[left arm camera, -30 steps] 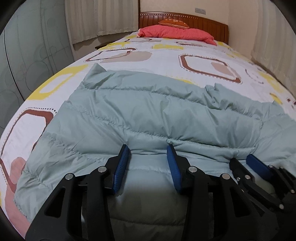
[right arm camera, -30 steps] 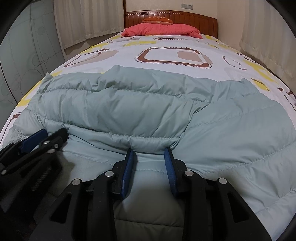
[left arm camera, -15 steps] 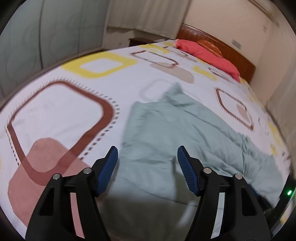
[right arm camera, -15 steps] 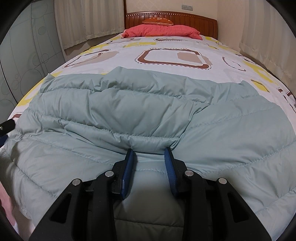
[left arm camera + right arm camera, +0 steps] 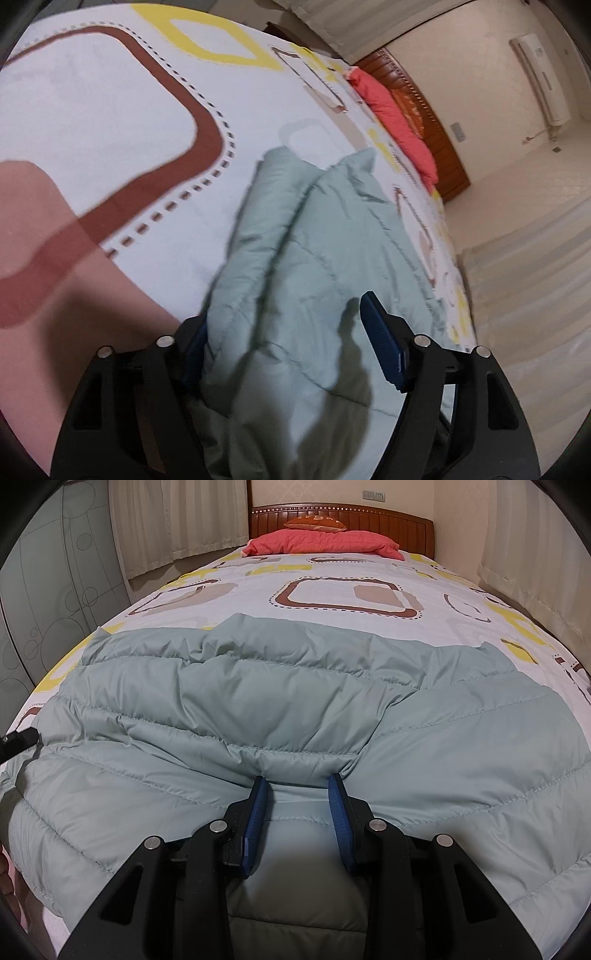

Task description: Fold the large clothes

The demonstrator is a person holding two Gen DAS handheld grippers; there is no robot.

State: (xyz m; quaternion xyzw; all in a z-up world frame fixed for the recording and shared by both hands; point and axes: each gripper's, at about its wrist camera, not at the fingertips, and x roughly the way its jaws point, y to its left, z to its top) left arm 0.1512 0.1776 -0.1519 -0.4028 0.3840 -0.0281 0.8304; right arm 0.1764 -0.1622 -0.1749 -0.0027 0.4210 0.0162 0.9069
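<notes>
On the bed (image 5: 369, 572), ahead of both pairs of tongs, lies a pale green quilted down jacket (image 5: 295, 709), spread across the near end of a bedspread printed with brown, yellow and beige rounded squares.

The right tongs (image 5: 297, 786) sit low over the jacket's near middle. Their blue pads (image 5: 255, 812) stand apart with a flat strip of jacket fabric lying between them, and their tips reach under a raised fold that crosses just in front. Whether the pads press the fabric or only flank it cannot be told from this view.

The left tongs (image 5: 284, 332) are at the jacket's left side, tilted so the room leans. Their pads are spread wide, and a thick bunch of the jacket (image 5: 314, 240) fills the gap between them, covering most of the left pad (image 5: 194, 347); the right pad stands clear, beside the fabric. A doubled edge of the jacket runs away ahead of these tongs, with bare bedspread (image 5: 110, 110) to their left. This view is somewhat blurred.

Far beyond both tongs, at the head of the bed, a coral-red pillow (image 5: 325, 542) lies against a wooden headboard (image 5: 406, 522), with a small orange cushion (image 5: 314, 522) on top. Pale curtains (image 5: 173, 517) hang to either side, and a wall-mounted air conditioner (image 5: 543, 77) shows in the left view.
</notes>
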